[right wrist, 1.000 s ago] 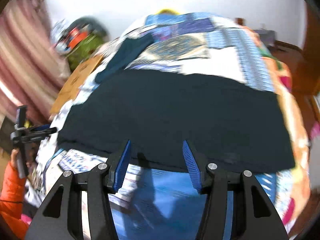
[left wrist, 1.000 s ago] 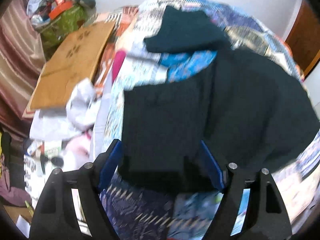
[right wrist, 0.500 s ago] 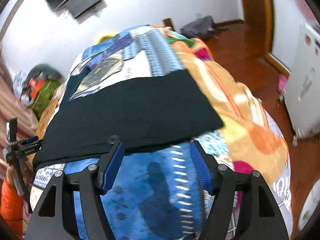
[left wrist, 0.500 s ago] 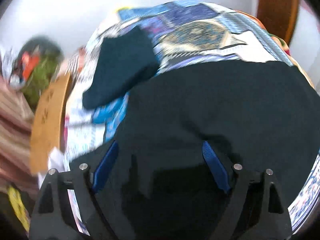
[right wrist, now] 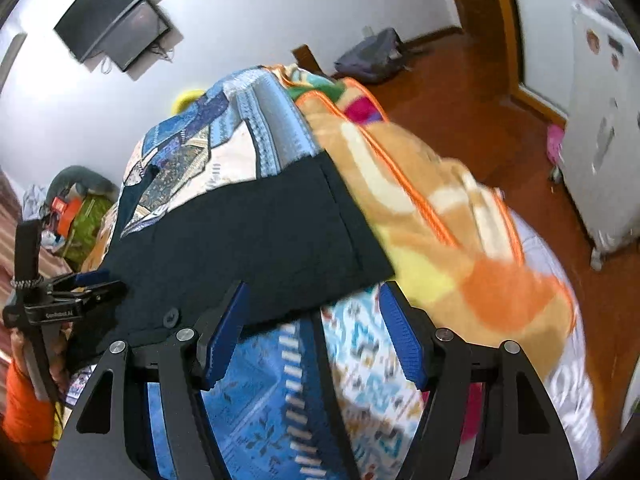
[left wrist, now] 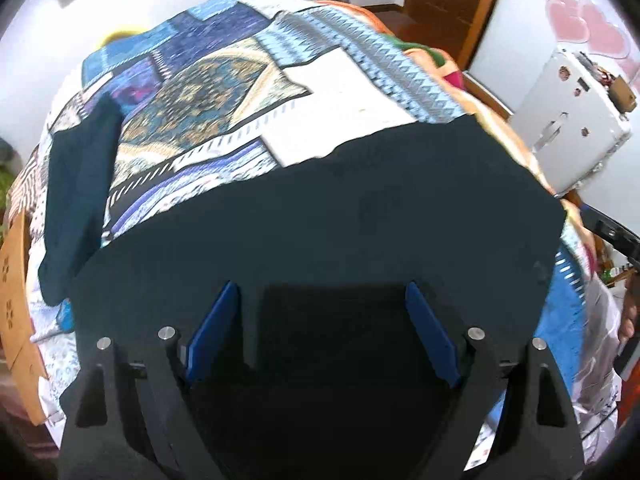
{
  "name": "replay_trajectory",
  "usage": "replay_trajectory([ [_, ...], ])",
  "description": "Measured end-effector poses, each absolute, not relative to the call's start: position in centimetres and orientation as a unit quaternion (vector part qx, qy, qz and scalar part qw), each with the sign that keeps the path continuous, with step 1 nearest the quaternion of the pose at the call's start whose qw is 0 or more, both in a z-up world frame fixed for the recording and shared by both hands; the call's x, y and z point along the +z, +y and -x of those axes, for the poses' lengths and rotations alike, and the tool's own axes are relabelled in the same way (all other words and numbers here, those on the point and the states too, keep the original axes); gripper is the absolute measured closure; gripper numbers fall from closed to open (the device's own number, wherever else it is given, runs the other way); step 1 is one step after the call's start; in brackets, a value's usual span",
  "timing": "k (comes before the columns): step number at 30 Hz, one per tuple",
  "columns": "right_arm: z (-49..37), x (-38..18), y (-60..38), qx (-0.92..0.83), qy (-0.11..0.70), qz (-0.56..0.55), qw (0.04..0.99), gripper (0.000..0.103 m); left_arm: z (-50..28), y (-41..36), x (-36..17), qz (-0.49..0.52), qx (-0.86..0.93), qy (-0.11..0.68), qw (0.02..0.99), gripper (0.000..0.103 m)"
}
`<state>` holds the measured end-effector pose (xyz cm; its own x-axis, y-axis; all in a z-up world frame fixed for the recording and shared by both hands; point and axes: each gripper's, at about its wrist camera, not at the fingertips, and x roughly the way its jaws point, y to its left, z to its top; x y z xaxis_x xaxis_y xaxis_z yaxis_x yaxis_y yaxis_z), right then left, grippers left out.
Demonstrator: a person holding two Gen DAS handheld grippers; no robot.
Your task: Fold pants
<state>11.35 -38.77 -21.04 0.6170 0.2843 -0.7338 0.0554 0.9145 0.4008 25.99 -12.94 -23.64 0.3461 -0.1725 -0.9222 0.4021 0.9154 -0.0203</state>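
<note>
The dark navy pants (left wrist: 340,216) lie spread flat across a patchwork quilt (left wrist: 224,92) on a bed. My left gripper (left wrist: 322,292) is open and hovers just over the near part of the pants, fabric showing between its blue pads. In the right wrist view the pants (right wrist: 256,240) lie with one end toward me. My right gripper (right wrist: 314,292) is open, its left pad over the pants' near edge, its right pad over the blue sheet. The left gripper (right wrist: 92,280) shows at the far left of that view, over the other end.
A second dark folded garment (left wrist: 76,188) lies on the quilt's left side. An orange and yellow blanket (right wrist: 440,232) is bunched right of the pants. A white fridge (left wrist: 572,120) and wooden floor (right wrist: 480,80) lie to the right. Cardboard (left wrist: 12,280) is at left.
Both grippers swung to the right along the bed. The left one now sits over the pants' middle, the right one at their right end. Both stayed open.
</note>
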Motion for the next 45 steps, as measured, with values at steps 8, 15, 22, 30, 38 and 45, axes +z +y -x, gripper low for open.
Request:
replay_trajectory([
  [8,-16.0,-23.9,-38.2,0.097,0.478,-0.172,0.856,0.061,-25.8,-13.6,-22.2,-0.114,-0.166,0.517,0.832,0.017],
  [15,-16.1,-24.9,-38.5,0.098,0.482,-0.135,0.860,0.083,-25.8,-12.7,-23.2,-0.103,-0.159,0.530,0.826,0.017],
  [22,-15.6,-22.9,-37.3,0.092,0.460,-0.044,0.882,0.098,-25.5,-12.8,-23.7,-0.101,-0.158,0.534,0.824,0.017],
  [30,-16.1,-23.5,-38.4,0.028,0.471,-0.009,0.881,0.103,-25.2,-12.0,-22.3,-0.088,-0.152,0.520,0.836,0.017],
  [38,-13.0,-21.8,-42.9,0.012,0.479,-0.146,0.866,0.094,-24.1,-12.4,-24.3,-0.101,-0.155,0.543,0.819,0.016],
  [45,-10.3,-20.0,-40.3,0.063,0.454,-0.224,0.860,0.050,-23.5,-14.6,-24.5,-0.112,-0.168,0.539,0.818,0.014],
])
